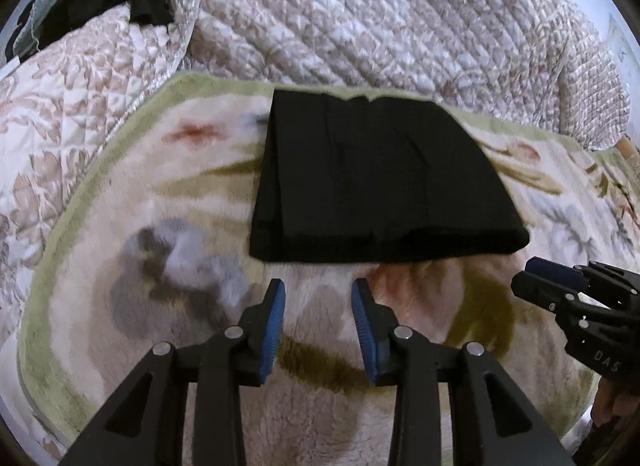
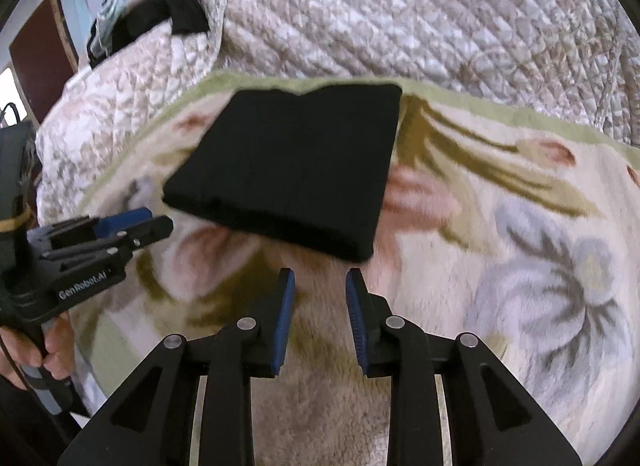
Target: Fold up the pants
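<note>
Quilted bedspread [image 1: 400,17] behind; we see folded black pants [image 1: 380,181] on floral fleece blanket [image 1: 100,193]. Left gripper [image 1: 318,302] and right gripper [image 2: 320,290] jaws part-open, empty, near pants' front edge.

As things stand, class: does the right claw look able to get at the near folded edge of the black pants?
Probably yes. The right claw stands open and empty just short of the black pants, with only bare floral blanket between. The left claw sits off to the side, not in the way.

both wrist views share pants [image 1: 376,177]
</note>
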Demonstrator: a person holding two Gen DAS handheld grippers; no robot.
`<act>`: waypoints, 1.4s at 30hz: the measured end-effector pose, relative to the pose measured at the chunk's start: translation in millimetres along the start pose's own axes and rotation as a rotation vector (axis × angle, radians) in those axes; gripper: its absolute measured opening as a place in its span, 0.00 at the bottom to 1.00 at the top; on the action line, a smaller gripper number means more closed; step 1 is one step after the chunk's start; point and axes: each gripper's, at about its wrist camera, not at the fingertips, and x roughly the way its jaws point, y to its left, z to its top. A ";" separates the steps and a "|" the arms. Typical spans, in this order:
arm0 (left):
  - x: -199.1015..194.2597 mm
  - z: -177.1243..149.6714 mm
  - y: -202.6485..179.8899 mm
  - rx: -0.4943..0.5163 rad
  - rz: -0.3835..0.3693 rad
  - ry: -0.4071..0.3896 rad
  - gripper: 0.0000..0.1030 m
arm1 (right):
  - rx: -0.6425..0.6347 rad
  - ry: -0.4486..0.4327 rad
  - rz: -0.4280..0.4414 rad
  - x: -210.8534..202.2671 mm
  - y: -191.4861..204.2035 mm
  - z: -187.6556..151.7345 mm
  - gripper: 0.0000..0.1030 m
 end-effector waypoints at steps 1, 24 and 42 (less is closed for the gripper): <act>3.1 -1.6 0.6 -0.001 0.004 0.011 0.36 | -0.004 0.019 -0.005 4.2 0.0 -1.8 0.26; 11.0 -7.4 0.6 0.026 0.014 0.012 0.43 | -0.012 0.007 0.006 9.8 -2.3 -6.5 0.29; 11.5 -6.9 1.1 0.028 -0.014 0.019 0.50 | -0.019 0.006 0.000 10.1 -1.5 -6.2 0.30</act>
